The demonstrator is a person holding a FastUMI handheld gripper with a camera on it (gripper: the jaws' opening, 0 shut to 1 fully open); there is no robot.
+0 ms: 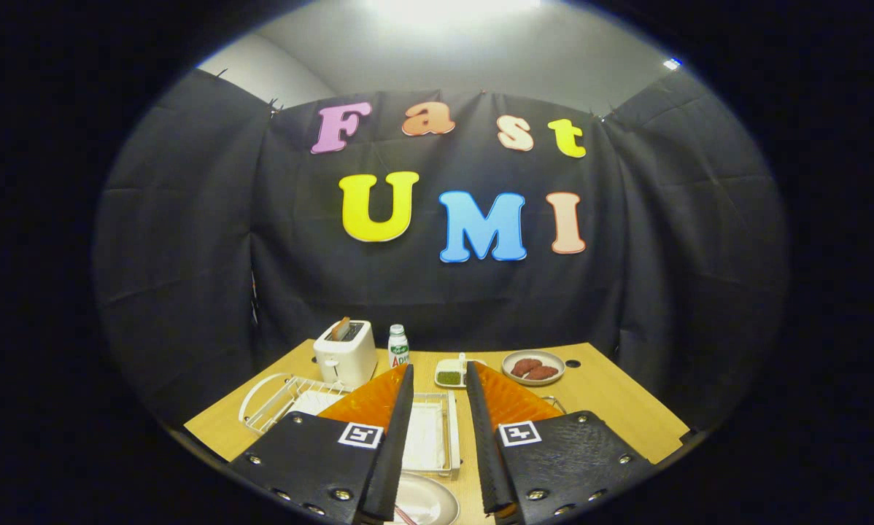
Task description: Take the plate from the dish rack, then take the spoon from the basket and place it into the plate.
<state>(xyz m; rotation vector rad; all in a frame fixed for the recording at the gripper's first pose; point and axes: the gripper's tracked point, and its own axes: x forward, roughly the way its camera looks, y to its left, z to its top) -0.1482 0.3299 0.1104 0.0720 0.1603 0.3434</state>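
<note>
Your gripper (438,430) is hanging above the near end of the table (612,408), fingers spread apart with a clear gap between them and nothing held. The plate (426,502) is sitting at the bottom centre of the frame, right below the gap between the fingers, closer to the left finger, which is covering its left edge. Something thin and reddish is lying on it at the lower edge; can't tell if that is the spoon.

Between the fingers, further ahead, a wire rack or basket (428,436) is showing with a white tray or cloth inside. More white wire rack (276,399) is poking out at lower left, past the left finger. Can't tell whether the two are one piece.

Beyond the fingertips, centre frame: a small white dish (449,373) is holding something green. Right of it, a round plate of food (533,367) is carrying reddish-brown pieces. Left of centre, a white toaster (346,352) is standing with a slice sticking out of its slot. A small bottle (398,345) is standing just right of the toaster.
</note>
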